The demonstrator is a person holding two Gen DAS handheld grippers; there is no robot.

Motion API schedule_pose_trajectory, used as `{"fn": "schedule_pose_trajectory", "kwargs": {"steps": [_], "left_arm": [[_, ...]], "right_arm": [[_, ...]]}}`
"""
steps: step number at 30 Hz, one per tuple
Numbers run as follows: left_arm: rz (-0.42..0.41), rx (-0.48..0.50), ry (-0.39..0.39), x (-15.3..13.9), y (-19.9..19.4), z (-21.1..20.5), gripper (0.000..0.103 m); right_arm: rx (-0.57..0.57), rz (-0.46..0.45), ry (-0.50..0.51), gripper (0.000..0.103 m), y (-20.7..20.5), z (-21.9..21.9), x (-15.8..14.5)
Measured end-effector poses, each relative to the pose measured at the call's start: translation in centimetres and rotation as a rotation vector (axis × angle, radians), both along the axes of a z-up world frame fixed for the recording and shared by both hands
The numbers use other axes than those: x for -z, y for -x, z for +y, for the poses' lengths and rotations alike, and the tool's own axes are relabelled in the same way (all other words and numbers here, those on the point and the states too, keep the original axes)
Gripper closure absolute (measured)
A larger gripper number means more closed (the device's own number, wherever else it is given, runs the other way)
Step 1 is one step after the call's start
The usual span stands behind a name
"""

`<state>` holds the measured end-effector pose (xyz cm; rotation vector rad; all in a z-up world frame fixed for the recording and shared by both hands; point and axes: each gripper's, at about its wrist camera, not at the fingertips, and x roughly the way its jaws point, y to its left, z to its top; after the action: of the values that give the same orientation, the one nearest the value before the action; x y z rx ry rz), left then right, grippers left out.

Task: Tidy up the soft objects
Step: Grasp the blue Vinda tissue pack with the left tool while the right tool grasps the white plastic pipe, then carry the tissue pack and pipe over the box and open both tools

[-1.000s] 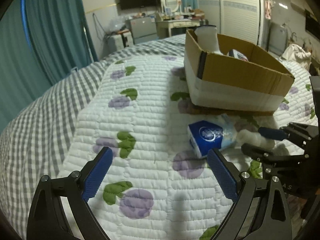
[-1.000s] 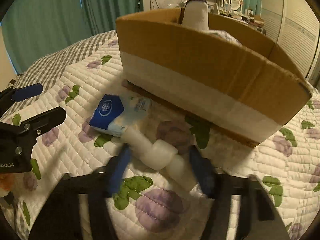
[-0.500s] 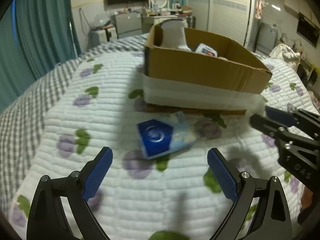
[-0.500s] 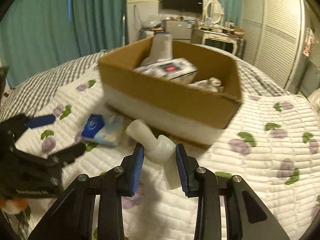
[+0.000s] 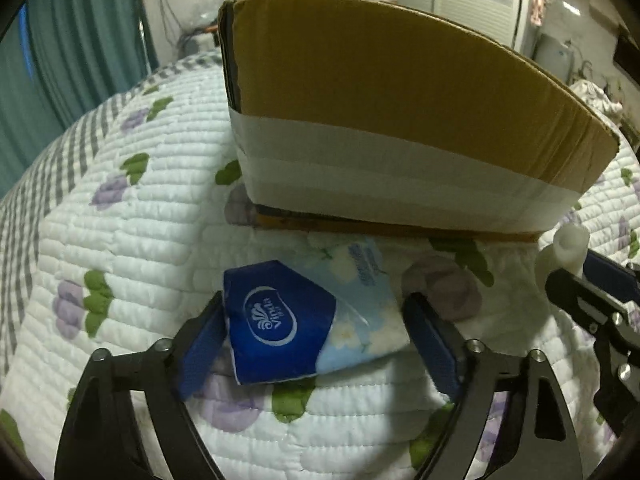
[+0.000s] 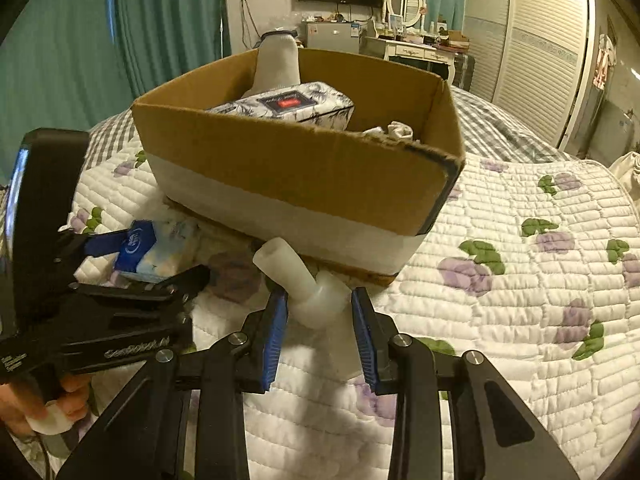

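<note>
A blue and pale tissue pack (image 5: pixel 304 320) lies on the quilt in front of the cardboard box (image 5: pixel 400 92). My left gripper (image 5: pixel 316 344) is open, its pads on either side of the pack. My right gripper (image 6: pixel 320 320) is shut on a white knotted soft tube (image 6: pixel 308 284), held just above the quilt near the box's front wall (image 6: pixel 280 168). The tube's end shows at the right of the left wrist view (image 5: pixel 568 248). The tissue pack shows between the left gripper's fingers in the right wrist view (image 6: pixel 160 248).
The box holds a patterned tissue box (image 6: pixel 288 104), a white upright sock-like item (image 6: pixel 278 64) and crumpled white cloth (image 6: pixel 396 130). The purple-flowered quilt (image 6: pixel 520 280) covers the bed. Teal curtains (image 6: pixel 60 60) and furniture stand behind.
My left gripper has moved forward and down so its open pads now straddle the tissue pack. My right gripper still holds the white tube, now closer to the box.
</note>
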<state>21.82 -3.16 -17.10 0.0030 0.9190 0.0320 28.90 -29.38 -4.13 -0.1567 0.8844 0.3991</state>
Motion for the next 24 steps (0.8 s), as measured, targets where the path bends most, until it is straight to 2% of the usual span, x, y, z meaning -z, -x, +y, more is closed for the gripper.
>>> {"fn": "schedule_pose_trajectory", "kwargs": {"steps": [1, 11, 16, 21, 24], "left_arm": [[-0.004, 0.004, 0.001, -0.1, 0.2, 0.0, 0.025], [-0.033, 0.035, 0.019, -2.1, 3.1, -0.6, 0.026], [-0.077, 0.038, 0.015, -5.9, 5.7, -0.2, 0.026], [-0.155, 0.054, 0.002, -10.2, 9.3, -0.8, 0.026], [-0.199, 0.06, 0.003, -12.9, 9.6, -1.3, 0.026]], "right_arm": [[-0.004, -0.001, 0.001, 0.071, 0.1, 0.1, 0.0], [-0.002, -0.021, -0.033, 0.071, 1.5, 0.1, -1.1], [0.002, -0.055, -0.061, 0.071, 3.5, -0.3, -3.6], [0.003, -0.116, -0.108, 0.071, 6.0, -1.0, -7.5], [0.002, -0.159, -0.124, 0.071, 7.4, -1.3, -10.1]]}}
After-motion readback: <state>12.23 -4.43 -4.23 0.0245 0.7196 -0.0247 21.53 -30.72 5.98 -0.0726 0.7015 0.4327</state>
